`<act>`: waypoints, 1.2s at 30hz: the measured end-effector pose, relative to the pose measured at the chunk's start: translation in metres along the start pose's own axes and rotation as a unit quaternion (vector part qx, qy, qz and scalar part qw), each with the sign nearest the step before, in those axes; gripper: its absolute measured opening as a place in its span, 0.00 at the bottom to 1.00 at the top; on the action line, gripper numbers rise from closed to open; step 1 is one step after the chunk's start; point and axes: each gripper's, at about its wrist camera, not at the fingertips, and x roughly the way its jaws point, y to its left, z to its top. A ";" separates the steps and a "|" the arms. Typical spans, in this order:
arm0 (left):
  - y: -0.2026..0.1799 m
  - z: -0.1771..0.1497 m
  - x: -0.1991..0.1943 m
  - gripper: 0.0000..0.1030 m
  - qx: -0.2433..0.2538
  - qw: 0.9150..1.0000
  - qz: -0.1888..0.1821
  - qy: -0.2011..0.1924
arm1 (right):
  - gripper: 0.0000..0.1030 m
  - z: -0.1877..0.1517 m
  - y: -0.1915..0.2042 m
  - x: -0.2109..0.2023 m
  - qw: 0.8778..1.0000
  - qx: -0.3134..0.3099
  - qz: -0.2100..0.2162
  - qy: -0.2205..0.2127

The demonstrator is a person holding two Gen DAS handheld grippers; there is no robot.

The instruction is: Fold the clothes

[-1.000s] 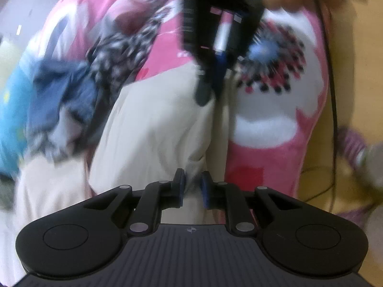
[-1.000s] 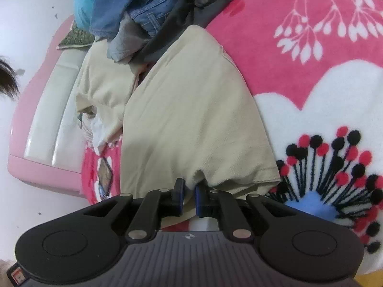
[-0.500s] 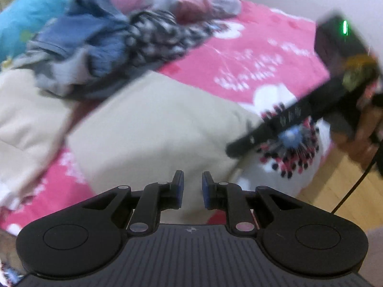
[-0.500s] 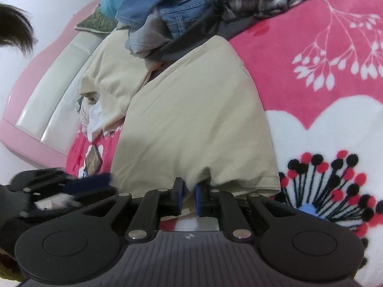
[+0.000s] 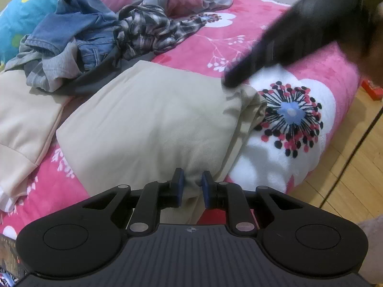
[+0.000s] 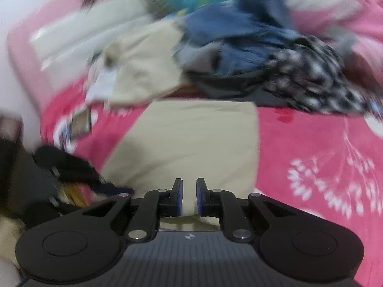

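Beige garment lies folded, smooth, on pink blanket. Left gripper and right gripper both pinch its near edge.

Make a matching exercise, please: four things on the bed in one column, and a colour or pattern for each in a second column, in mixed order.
Things:
1. folded garment gripped by both tools
2. jeans in the pile
3. crumpled shirt beside the jeans
4. blanket under everything

Colours:
A. pink with white flowers
B. beige
C. blue denim
D. dark plaid

Pairs: 1-B, 2-C, 3-D, 4-A
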 end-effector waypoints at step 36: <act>0.035 -0.008 -0.053 0.18 -0.174 0.984 0.005 -0.043 | 0.12 0.030 -0.024 0.059 0.995 0.068 -0.027 0.065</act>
